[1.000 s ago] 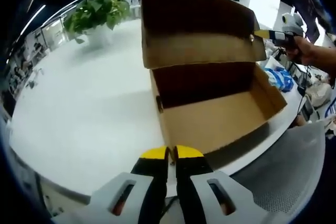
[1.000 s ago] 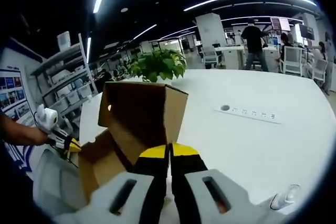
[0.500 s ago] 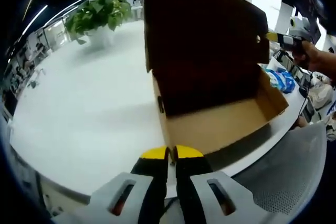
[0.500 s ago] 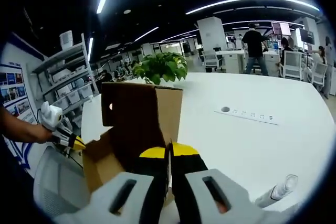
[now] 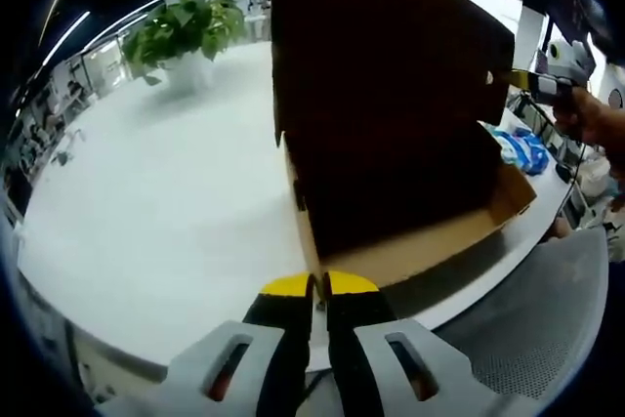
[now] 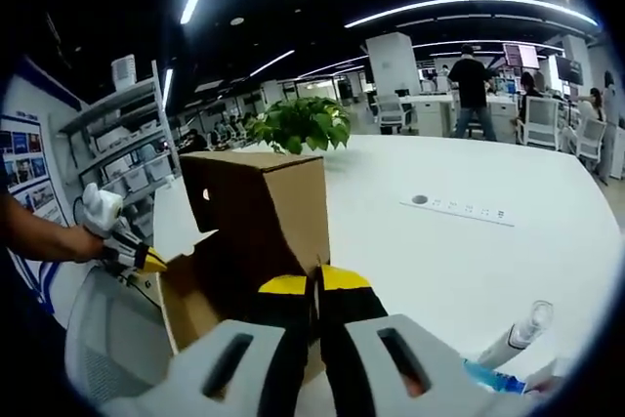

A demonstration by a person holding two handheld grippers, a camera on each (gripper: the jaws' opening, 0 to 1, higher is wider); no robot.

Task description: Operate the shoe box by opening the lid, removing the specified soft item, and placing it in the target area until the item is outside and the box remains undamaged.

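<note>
One cardboard shoe box (image 5: 391, 192) stands at the near edge of the white table (image 5: 166, 192), its lid (image 5: 381, 75) raised nearly upright and its brown inside facing the left gripper view — the interior below it lies in shadow, and whether any soft item is in there cannot be told. The left gripper (image 5: 319, 285) hangs just off the table's near edge, in front of the box's near corner, its two yellow-tipped jaws pressed together with nothing between them. In that same view the right gripper (image 5: 518, 75) comes in from the right, its yellow tip at the lid's far edge by a small hole, a hand (image 5: 591, 119) behind it. In the right gripper view the right gripper (image 6: 314, 290) sits low against the box (image 6: 259, 241), jaws closed tight — whether they pinch the cardboard cannot be told. The left gripper (image 6: 146, 261) comes in at the left, held by a hand (image 6: 93, 241). One potted plant (image 6: 298, 124) stands at the table's far edge behind the box. One power strip (image 6: 459, 210) lies further along the table. One spray bottle (image 6: 513, 339) lies at the near edge. Three people (image 6: 474, 75) are in the office beyond.
</note>
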